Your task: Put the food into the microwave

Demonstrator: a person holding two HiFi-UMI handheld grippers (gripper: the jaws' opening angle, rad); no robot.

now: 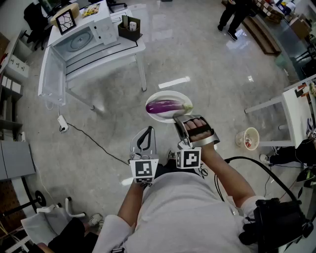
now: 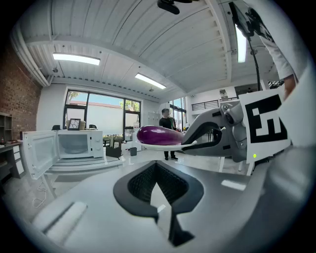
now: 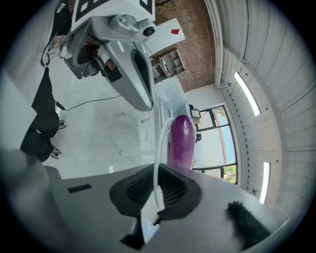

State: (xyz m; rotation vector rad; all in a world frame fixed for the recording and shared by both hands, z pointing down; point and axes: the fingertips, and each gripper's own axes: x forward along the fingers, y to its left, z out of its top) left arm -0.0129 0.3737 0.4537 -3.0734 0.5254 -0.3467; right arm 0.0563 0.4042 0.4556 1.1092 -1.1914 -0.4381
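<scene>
The right claw (image 1: 180,118) is gripping the near rim of a white plate (image 1: 159,98), its jaws pinched narrow on the thin edge, as the right gripper view shows. A purple eggplant (image 1: 168,105) is lying across the plate, its pale stem end pointing to the right in the head view. The plate is hanging in the air above the grey floor (image 1: 197,59), well apart from the microwave (image 1: 106,27).

The left claw (image 1: 143,141) is riding just beside the right one, pointing forward with its jaws drawn together and nothing between them. Each claw is carrying a cube with black and white square markers, the left cube (image 1: 143,169) and the right cube (image 1: 188,158); these are patterns, not letters.

The microwave is sitting on a white desk (image 1: 106,52) at the upper left of the head view, its door (image 1: 52,81) swinging wide open to the left. A framed square marker (image 1: 65,21) is standing on top of it. Print on its control panel is too small to read. A black box (image 1: 129,28) is sitting on the desk just beside the microwave.

A person (image 1: 232,15) is standing far off across the floor.
</scene>
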